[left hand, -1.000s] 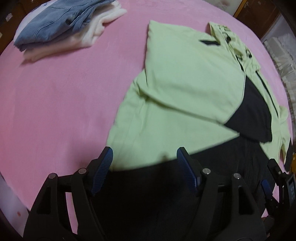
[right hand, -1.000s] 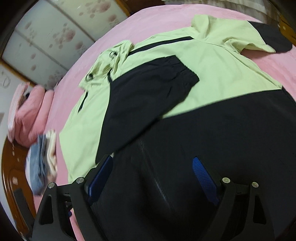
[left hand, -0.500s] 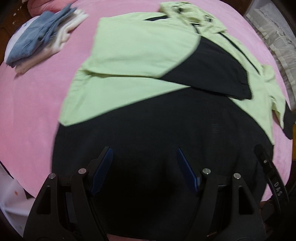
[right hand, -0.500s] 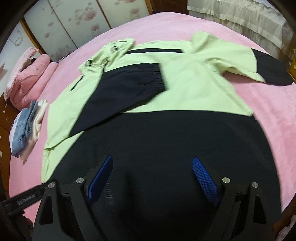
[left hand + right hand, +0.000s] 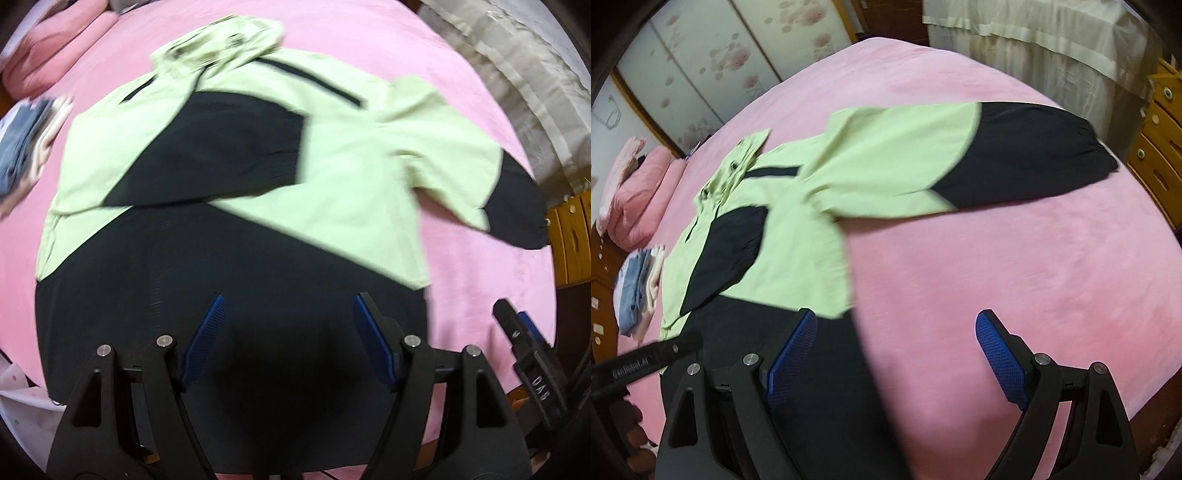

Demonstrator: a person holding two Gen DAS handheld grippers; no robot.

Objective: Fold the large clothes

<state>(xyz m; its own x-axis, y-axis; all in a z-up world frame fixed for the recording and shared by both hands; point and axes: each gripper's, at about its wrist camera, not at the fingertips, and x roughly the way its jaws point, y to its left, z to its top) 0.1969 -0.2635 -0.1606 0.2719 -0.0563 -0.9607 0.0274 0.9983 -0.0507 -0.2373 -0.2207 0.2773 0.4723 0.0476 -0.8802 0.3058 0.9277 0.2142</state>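
A lime-green and black jacket (image 5: 351, 177) lies flat on the pink bed (image 5: 472, 266), hood at the far end. One sleeve (image 5: 221, 147) is folded across the chest, its black cuff on the green front. The other sleeve (image 5: 960, 162) stretches out sideways on the bed. My left gripper (image 5: 289, 299) hovers open above the black hem (image 5: 240, 258) with nothing between its fingers. My right gripper (image 5: 897, 314) is open too, over the hem's right corner and bare pink cover. The right gripper (image 5: 524, 343) also shows in the left wrist view, and the left gripper (image 5: 646, 360) in the right wrist view.
A folded stack of jeans and pale clothes (image 5: 639, 291) sits left of the jacket. Pink pillows (image 5: 639, 192) lie at the head of the bed. Cream curtains (image 5: 1052, 48) and wooden drawers (image 5: 1160, 155) stand beyond the right edge. Floral sliding doors (image 5: 701, 55) are behind.
Both grippers have swept to the right: the left from the jacket's left edge to the middle of the black hem, the right from over the hem out to its right corner. The jacket lies unchanged.
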